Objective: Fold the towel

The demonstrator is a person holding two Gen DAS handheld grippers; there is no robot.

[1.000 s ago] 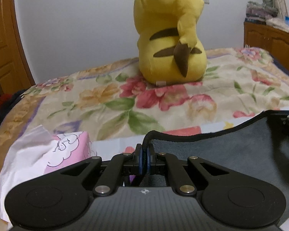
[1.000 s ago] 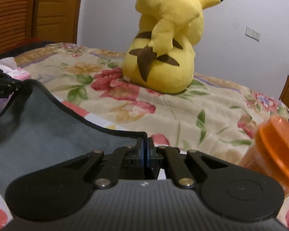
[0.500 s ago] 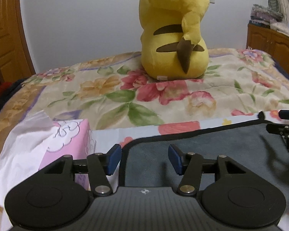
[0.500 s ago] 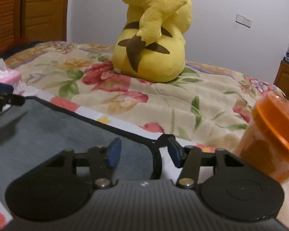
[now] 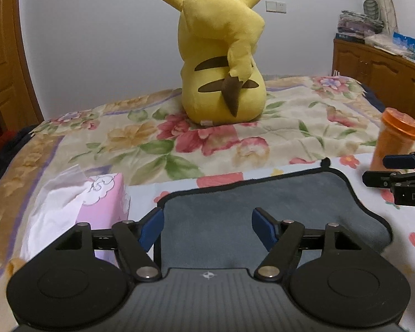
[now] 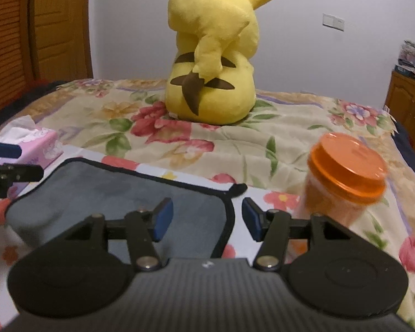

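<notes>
A grey towel with black trim (image 5: pixel 257 202) lies folded on the flowered bed cover; it also shows in the right wrist view (image 6: pixel 119 193). My left gripper (image 5: pixel 207 228) is open and empty, held just above the towel's near left part. My right gripper (image 6: pixel 206 221) is open and empty over the towel's right edge, near its small black loop (image 6: pixel 238 187). The right gripper's fingers (image 5: pixel 395 170) show at the right edge of the left wrist view. The left gripper's fingers (image 6: pixel 11 160) show at the left edge of the right wrist view.
A big yellow plush toy (image 5: pixel 221 63) sits at the far middle of the bed. A pink tissue box (image 5: pixel 96 204) lies left of the towel. An orange lidded jar (image 6: pixel 343 179) stands close on the right. Wooden cabinets (image 5: pixel 379 69) stand far right.
Both grippers were shut on the towel's edge one second ago. They have opened, let the towel drop flat, and pulled back and up from it.
</notes>
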